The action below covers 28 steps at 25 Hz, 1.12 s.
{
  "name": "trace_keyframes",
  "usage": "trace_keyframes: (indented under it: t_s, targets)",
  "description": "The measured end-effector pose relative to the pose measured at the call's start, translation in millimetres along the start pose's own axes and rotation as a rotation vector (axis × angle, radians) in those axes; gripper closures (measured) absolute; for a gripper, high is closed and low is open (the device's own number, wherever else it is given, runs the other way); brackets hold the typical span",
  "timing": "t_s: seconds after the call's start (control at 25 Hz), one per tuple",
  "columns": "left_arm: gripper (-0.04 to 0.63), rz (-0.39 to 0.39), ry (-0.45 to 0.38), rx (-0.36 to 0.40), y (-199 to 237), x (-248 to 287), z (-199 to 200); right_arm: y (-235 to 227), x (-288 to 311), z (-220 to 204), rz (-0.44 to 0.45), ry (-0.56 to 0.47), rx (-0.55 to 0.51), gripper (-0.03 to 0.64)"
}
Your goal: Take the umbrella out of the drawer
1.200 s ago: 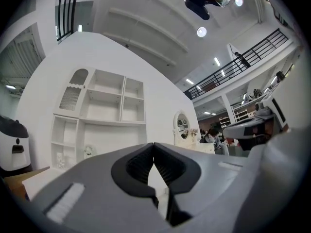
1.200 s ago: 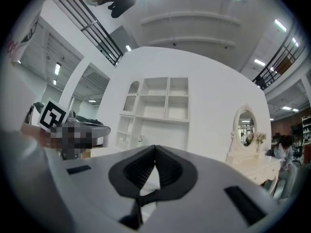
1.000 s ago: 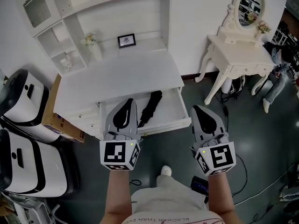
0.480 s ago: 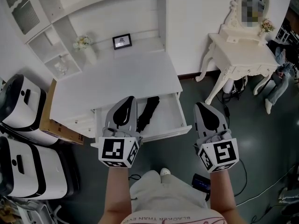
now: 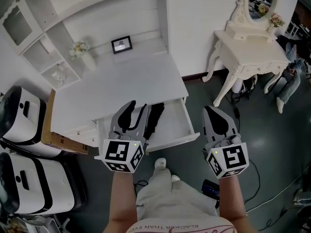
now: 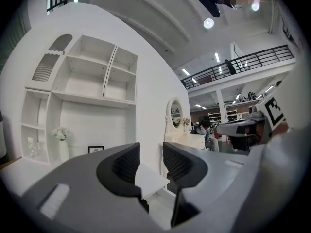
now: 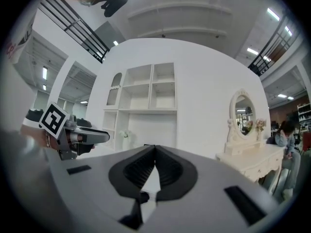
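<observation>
A black folded umbrella [image 5: 155, 115] lies lengthwise in the open white drawer [image 5: 176, 137] of the white desk [image 5: 121, 79]. My left gripper [image 5: 137, 106] hovers over the drawer's left half, just left of the umbrella. Its jaws have just been opening and stand a little apart with nothing between them, as the left gripper view [image 6: 150, 161] shows. My right gripper [image 5: 209, 109] hangs right of the drawer, above the dark floor, clear of the desk. Its jaws are shut and empty in the right gripper view [image 7: 155, 152].
A white dressing table [image 5: 252, 50] with an oval mirror stands at the right. Two white machines [image 5: 24, 115] and a cardboard box [image 5: 54, 139] sit left of the desk. A picture frame [image 5: 121, 44] and a flower vase [image 5: 80, 51] stand at the desk's back.
The left jaws have parted from shut to slightly open. Both grippers have moved a little relative to the desk, and the left one now sits closer beside the umbrella.
</observation>
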<state>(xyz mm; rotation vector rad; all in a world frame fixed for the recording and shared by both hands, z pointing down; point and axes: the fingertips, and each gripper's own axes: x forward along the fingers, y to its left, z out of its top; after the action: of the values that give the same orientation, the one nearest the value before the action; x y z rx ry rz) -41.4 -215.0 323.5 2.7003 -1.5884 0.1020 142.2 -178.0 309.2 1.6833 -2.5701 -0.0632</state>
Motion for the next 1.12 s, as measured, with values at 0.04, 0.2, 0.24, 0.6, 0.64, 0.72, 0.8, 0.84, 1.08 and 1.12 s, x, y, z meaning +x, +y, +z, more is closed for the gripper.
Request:
trace_keyframes:
  t_s: [0.04, 0.2, 0.24, 0.6, 0.64, 0.72, 0.8, 0.84, 1.08, 1.12]
  targets:
    - [0.459, -0.005, 0.007, -0.006, 1.7, 3.2, -3.2, -0.9, 2.2, -2.6, -0.005, 0.007, 0.005, 0.609]
    - [0.448, -0.014, 0.042, -0.034, 11.9, 15.6, -19.2, -1.6, 11.8, -15.7, -0.017, 0.046, 0.017, 0.609]
    - [0.446, -0.018, 0.052, -0.039, 14.4, 18.5, -24.4, -1.6, 14.2, -19.8, -0.022, 0.058, 0.021, 0.609]
    - [0.436, -0.084, 0.219, -0.092, 24.3, 44.8, -95.9, -3.7, 38.0, -54.0, -0.058, 0.142, 0.06, 0.609]
    - [0.426, -0.097, 0.248, -0.099, 24.3, 47.3, -107.2, -3.6, 40.7, -58.7, -0.061, 0.154, 0.065, 0.609]
    - [0.393, -0.117, 0.307, -0.107, 24.7, 52.0, -129.6, -3.1, 45.7, -69.5, -0.067, 0.178, 0.075, 0.609]
    - [0.371, -0.126, 0.36, -0.109, 26.0, 56.6, -149.6, -3.0, 50.2, -81.6, -0.072, 0.203, 0.088, 0.609]
    - [0.357, -0.129, 0.384, -0.113, 26.3, 58.3, -158.4, -3.0, 51.9, -88.4, -0.075, 0.217, 0.097, 0.61]
    - [0.251, -0.18, 0.516, -0.138, 24.1, 65.9, -204.2, -5.2, 60.4, -120.6, -0.095, 0.294, 0.146, 0.609]
    - [0.242, -0.189, 0.536, -0.14, 23.9, 67.6, -210.6, -6.3, 62.2, -123.5, -0.099, 0.301, 0.15, 0.61]
